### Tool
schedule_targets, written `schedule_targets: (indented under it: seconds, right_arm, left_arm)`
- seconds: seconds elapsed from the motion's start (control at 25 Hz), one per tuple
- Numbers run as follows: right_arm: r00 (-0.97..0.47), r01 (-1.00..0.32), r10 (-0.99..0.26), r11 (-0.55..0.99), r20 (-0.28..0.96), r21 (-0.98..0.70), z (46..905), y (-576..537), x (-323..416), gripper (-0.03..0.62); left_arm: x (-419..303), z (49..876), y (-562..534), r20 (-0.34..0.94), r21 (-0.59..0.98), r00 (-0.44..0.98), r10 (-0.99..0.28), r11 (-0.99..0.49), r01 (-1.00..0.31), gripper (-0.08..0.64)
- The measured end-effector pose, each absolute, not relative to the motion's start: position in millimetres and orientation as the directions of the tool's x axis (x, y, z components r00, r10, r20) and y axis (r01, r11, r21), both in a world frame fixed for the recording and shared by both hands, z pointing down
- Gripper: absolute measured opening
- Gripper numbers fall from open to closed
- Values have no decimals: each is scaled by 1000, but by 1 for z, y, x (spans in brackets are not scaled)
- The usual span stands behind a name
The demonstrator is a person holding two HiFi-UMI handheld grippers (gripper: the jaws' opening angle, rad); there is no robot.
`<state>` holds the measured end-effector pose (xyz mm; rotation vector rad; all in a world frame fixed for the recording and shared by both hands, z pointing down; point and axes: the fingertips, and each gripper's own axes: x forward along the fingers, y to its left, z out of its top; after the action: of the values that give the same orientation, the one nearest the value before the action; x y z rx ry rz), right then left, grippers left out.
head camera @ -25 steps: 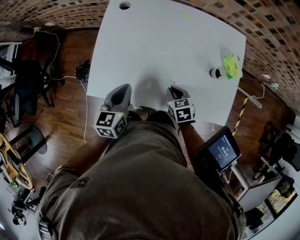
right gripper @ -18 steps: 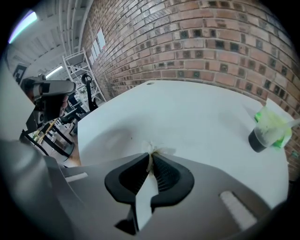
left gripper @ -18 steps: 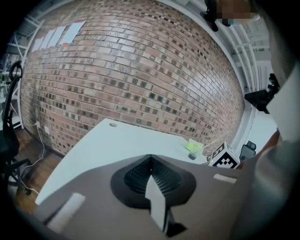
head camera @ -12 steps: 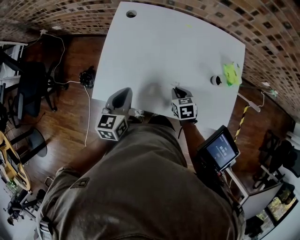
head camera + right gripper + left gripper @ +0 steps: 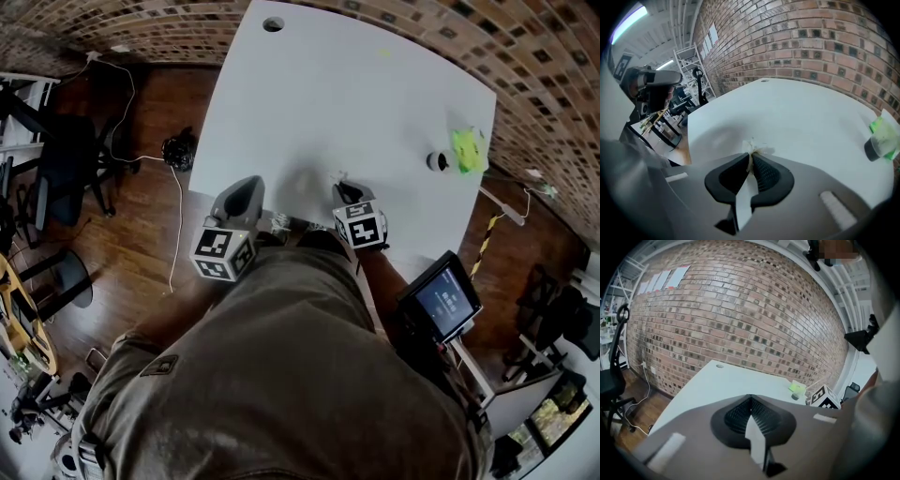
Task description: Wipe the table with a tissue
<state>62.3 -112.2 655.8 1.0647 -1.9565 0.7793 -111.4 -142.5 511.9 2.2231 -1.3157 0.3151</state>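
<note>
A crumpled white tissue [image 5: 752,149] sticks out of my right gripper [image 5: 751,157], which is shut on it. The tissue [image 5: 339,178] rests on the white table [image 5: 347,84] close to its near edge, under the right gripper [image 5: 343,189]. My left gripper [image 5: 247,186] hovers at the near left edge of the table. In the left gripper view the left gripper [image 5: 750,400] is shut with nothing between its jaws, and it points across the table [image 5: 717,380].
A green tissue pack [image 5: 465,150] and a small black-and-white object [image 5: 436,161] sit at the table's right edge. A cable hole [image 5: 274,24] is at the far left. A device with a lit screen [image 5: 441,302] stands to the right; an office chair [image 5: 66,159] to the left.
The right gripper with the tissue has shifted slightly to the left along the table's near edge. The left gripper has barely moved.
</note>
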Motion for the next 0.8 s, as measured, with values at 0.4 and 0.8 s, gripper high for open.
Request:
schedule_targets:
  seconds: [0.4,0.8]
  right_arm:
    - [-363,-880,-419,449,832,-158,655,-132,68,37]
    - [-328,-899,-442,418,835,-132,656,-171,76,37]
  left_arm:
    - [-116,514,-145,450,326,486,-749,-369,-870,2]
    - [-137,513,-144,462,320,439,-770,-317,-893,2]
